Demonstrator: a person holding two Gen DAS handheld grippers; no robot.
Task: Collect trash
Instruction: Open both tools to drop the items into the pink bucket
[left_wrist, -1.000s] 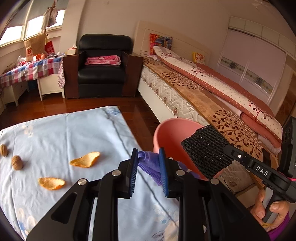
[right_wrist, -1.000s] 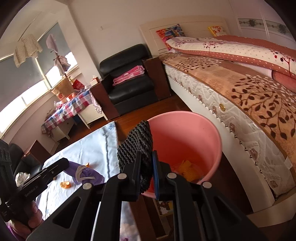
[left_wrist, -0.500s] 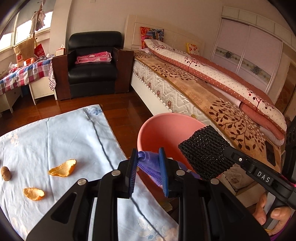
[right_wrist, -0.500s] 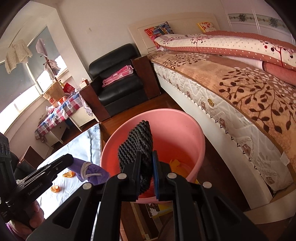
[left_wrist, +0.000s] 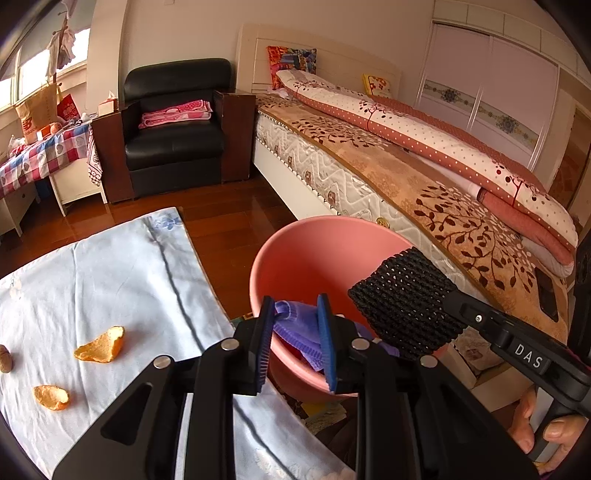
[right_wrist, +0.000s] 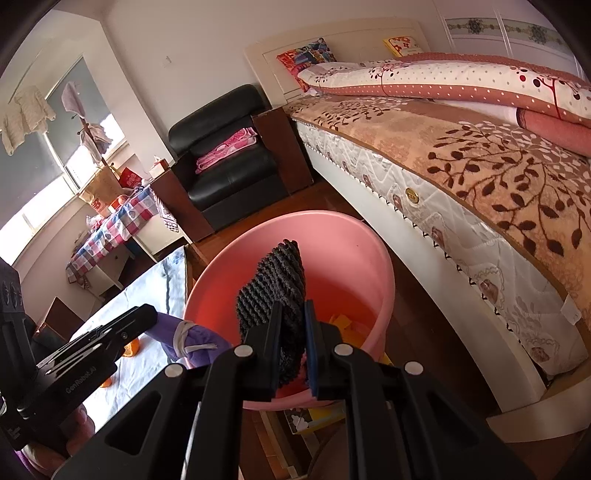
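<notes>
A pink bin (left_wrist: 314, 258) stands on the floor between the table and the bed; it also shows in the right wrist view (right_wrist: 343, 258). My left gripper (left_wrist: 295, 336) is shut on a purple cloth (left_wrist: 295, 325) and holds it over the bin's near rim. My right gripper (right_wrist: 293, 343) is shut on a black knitted cloth (right_wrist: 273, 288), held over the bin's mouth; that cloth shows in the left wrist view (left_wrist: 402, 299). Yellow scraps (right_wrist: 343, 325) lie inside the bin. Two orange peels (left_wrist: 99, 347) (left_wrist: 51, 397) and a walnut (left_wrist: 5, 363) lie on the table.
The table wears a light blue cloth (left_wrist: 110, 266). A bed (left_wrist: 424, 177) runs along the right. A black armchair (left_wrist: 173, 129) stands at the back, with a checkered side table (left_wrist: 37, 155) to its left. The floor is dark wood (left_wrist: 229, 214).
Both grippers have moved forward and right with their cloths, from over the table edge to over the pink bin. The peels have slid left in the left wrist view.
</notes>
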